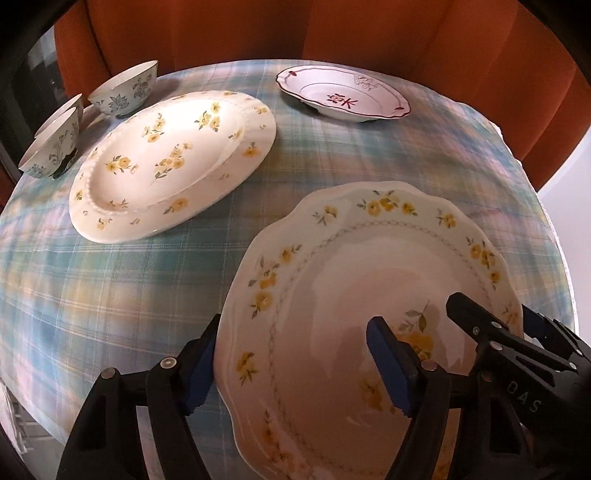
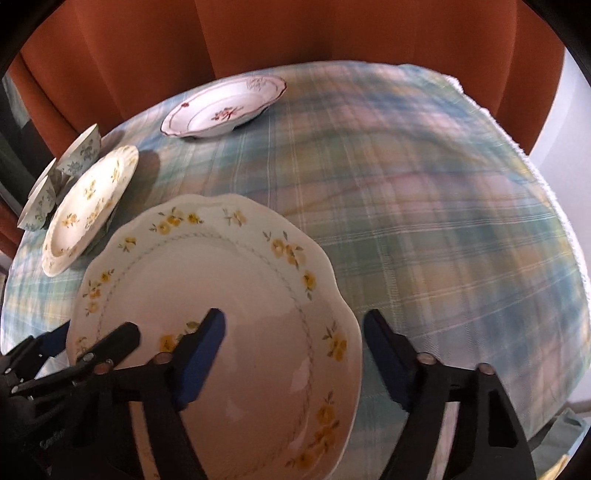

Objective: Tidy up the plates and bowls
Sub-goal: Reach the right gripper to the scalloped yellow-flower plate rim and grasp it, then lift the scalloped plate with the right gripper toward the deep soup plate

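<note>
A scalloped plate (image 1: pixel 332 266) (image 2: pixel 207 266) with yellow flowers sits at the near side of the plaid-covered table (image 1: pixel 110 295). My left gripper (image 1: pixel 295 332) is open and straddles its left rim, one finger outside the edge and the other over the plate's well. My right gripper (image 2: pixel 295 317) is open and straddles the right rim the same way. Neither gripper's pads press on the rim. A round yellow-flowered plate (image 1: pixel 173 162) (image 2: pixel 88 210) lies at the left. Behind it stand blue-patterned bowls (image 1: pixel 125 92) (image 2: pixel 83 153).
A deep plate with a red rim and red flower (image 1: pixel 343 94) (image 2: pixel 225 107) sits at the far side. Another blue-patterned bowl (image 1: pixel 51 147) (image 2: pixel 38 206) stands by the left edge. An orange curtain (image 1: pixel 221 29) hangs behind the table. The cloth's right half (image 2: pixel 443 221) is bare.
</note>
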A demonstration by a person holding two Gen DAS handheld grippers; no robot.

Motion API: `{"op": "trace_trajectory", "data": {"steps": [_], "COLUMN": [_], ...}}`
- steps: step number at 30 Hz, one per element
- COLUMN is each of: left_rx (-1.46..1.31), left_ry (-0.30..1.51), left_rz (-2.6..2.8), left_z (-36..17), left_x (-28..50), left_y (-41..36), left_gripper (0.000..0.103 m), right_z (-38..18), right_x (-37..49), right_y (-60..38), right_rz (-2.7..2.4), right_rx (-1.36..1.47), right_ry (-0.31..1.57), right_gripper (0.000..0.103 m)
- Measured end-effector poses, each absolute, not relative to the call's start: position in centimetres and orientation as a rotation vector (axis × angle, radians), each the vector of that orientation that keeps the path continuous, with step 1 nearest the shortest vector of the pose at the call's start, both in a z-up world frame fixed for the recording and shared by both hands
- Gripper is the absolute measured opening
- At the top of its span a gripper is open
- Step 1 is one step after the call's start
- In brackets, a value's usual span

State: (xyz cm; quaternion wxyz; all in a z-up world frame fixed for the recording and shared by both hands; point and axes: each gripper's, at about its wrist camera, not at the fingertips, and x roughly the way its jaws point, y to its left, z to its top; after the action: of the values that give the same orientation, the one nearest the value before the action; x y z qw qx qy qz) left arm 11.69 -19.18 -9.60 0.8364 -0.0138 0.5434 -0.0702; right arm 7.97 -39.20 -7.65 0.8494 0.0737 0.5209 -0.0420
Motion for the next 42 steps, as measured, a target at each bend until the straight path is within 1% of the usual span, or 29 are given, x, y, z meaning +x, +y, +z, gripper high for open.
{"op": "trace_trajectory", "data": {"steps": [5,8,13,15,21,30,42], "left_rx": [-0.021,-0.052,-0.012,0.004,0.017,0.042,0.052], "left_ry": [1.185,1.206,1.207,1.215,1.191,1.157,1.129], "left_rz": [-0.13,-0.133,-0.144,-0.157,-0.186,-0.261,-0.295], "left_z": [-10.1,-10.4,-10.2,-10.3,-10.1,-8.6,-7.0], "left_x": [12.2,12.8,12.7,12.7,11.8,11.2,12.1], "left_y": [-19.5,-19.4,-19.6,-19.6,-18.1,-12.8,-1.2], "left_gripper": [0.076,0.075,0.075,0.079,0.081,0.081,0.082], "right_z": [-8.2,-8.3,-8.3,-8.2,-7.8,-6.1,-4.1], "right_x": [8.9,9.5,10.0,9.9,9.1,7.2,7.3], "right_y": [-39.1,-39.0,-39.0,-38.9,-37.2,-32.0,-19.6], "right_rz": [-0.071,-0.078,-0.119,-0.13,-0.151,-0.221,-0.248], "right_rx": [0.144,0.157,0.185,0.194,0.176,0.173,0.177], "right_ry": [1.114,1.112,1.131,1.143,1.142,1.105,1.06], "right_gripper": [0.072,0.072,0.072,0.072,0.072,0.072,0.072]}}
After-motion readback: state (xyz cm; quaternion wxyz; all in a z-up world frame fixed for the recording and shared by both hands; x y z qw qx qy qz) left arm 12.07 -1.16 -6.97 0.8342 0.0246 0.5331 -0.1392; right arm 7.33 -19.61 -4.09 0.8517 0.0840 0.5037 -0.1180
